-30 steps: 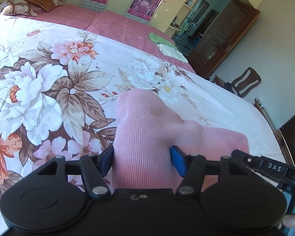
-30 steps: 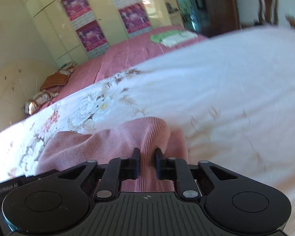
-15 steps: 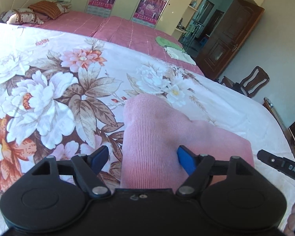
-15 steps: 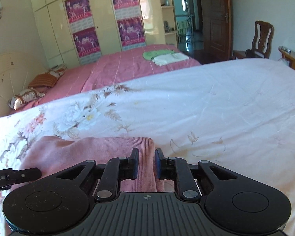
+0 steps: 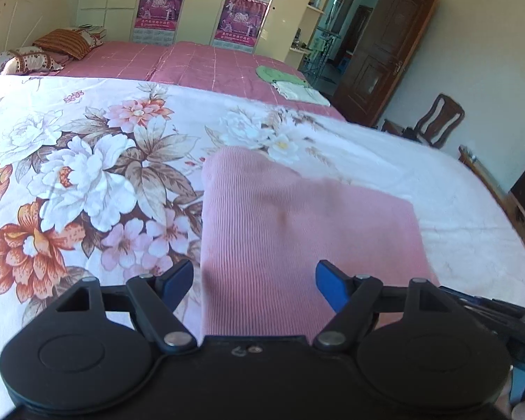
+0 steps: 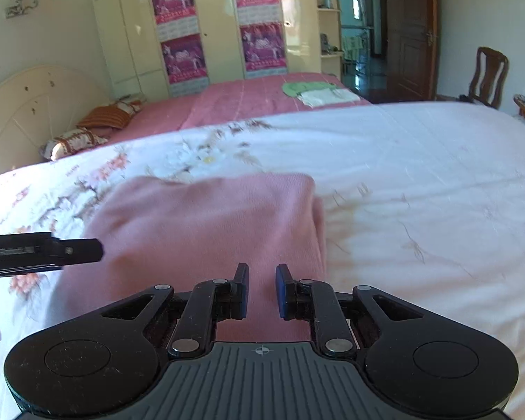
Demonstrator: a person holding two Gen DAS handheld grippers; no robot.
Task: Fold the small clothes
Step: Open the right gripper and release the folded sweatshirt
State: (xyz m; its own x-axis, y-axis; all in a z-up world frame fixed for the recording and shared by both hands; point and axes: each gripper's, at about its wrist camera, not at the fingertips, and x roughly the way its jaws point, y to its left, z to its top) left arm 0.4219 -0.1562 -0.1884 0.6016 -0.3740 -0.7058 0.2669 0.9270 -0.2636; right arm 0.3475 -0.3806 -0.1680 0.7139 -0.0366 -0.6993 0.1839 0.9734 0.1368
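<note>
A pink ribbed knit garment (image 5: 297, 231) lies folded flat on the floral bedspread (image 5: 87, 175). It also shows in the right wrist view (image 6: 206, 224). My left gripper (image 5: 255, 280) is wide open just above the garment's near edge, holding nothing. My right gripper (image 6: 262, 287) hovers over the garment's near right part, its blue pads a small gap apart with nothing pinched between them. The left gripper's body (image 6: 42, 252) shows at the left edge of the right wrist view.
A second bed with a pink cover (image 5: 199, 63) stands behind, with a green and white cloth pile (image 5: 290, 84) and pillows (image 5: 45, 49) on it. A wooden chair (image 6: 486, 73) and a brown door (image 5: 385, 52) are at the right. Wardrobes line the back wall.
Both grippers let go of the garment and drew back. The left jaws opened wide, the right jaws opened slightly. The lifted fold now lies flat on the bed.
</note>
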